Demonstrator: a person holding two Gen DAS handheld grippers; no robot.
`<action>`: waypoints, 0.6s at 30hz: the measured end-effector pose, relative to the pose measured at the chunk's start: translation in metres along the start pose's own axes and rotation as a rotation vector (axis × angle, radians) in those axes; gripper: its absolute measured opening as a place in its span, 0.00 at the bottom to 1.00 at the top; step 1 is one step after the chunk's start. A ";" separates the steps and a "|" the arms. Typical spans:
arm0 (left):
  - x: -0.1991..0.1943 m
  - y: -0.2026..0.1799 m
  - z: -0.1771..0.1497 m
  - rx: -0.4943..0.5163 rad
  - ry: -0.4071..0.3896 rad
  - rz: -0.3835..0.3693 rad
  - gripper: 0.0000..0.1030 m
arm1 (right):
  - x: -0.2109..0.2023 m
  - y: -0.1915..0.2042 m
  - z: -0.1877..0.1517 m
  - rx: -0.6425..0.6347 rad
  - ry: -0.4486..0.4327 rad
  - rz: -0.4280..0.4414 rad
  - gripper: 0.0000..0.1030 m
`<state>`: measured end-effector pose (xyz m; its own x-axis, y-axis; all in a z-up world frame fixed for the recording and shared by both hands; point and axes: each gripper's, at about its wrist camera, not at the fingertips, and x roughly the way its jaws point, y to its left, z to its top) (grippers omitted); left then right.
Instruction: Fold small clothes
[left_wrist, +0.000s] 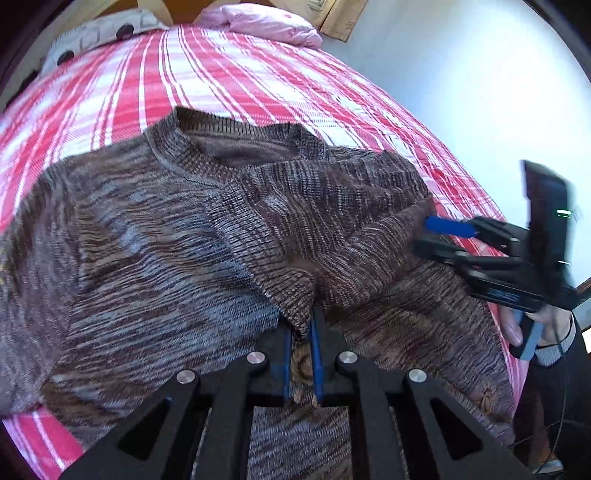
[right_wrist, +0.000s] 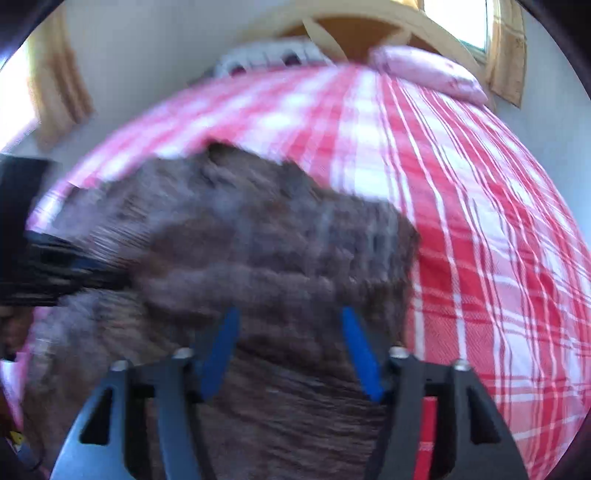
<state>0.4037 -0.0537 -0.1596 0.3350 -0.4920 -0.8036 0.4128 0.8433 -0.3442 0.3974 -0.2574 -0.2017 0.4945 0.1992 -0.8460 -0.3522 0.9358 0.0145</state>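
Observation:
A brown and grey knit sweater lies neck-up on the bed, its right sleeve folded over the chest. My left gripper is shut on a pinched point of that folded sleeve, which rises between the blue pads. From the right, my right gripper reaches the sleeve's outer fold at the sweater's side, one blue finger above the cloth edge. In the blurred right wrist view the jaws of the right gripper stand apart over the sweater, with no cloth pinched. The left gripper shows at that view's left edge.
A red and white plaid bedspread covers the bed. A pink pillow and a spotted pillow lie at the head, by a wooden headboard. The bed's right edge drops to a pale floor. A person's hand holds the right gripper's handle.

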 end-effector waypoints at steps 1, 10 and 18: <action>-0.004 0.000 -0.003 0.007 -0.010 0.014 0.10 | 0.006 -0.003 -0.007 0.007 0.036 0.003 0.45; -0.038 0.020 -0.033 0.004 -0.068 0.138 0.10 | -0.034 0.019 0.002 -0.011 -0.034 0.049 0.46; -0.065 0.056 -0.045 -0.087 -0.107 0.235 0.11 | 0.018 0.061 0.007 -0.057 0.037 -0.019 0.47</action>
<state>0.3666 0.0355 -0.1488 0.5028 -0.2967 -0.8119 0.2407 0.9502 -0.1982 0.3903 -0.1944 -0.2119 0.4726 0.1698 -0.8647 -0.3883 0.9210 -0.0313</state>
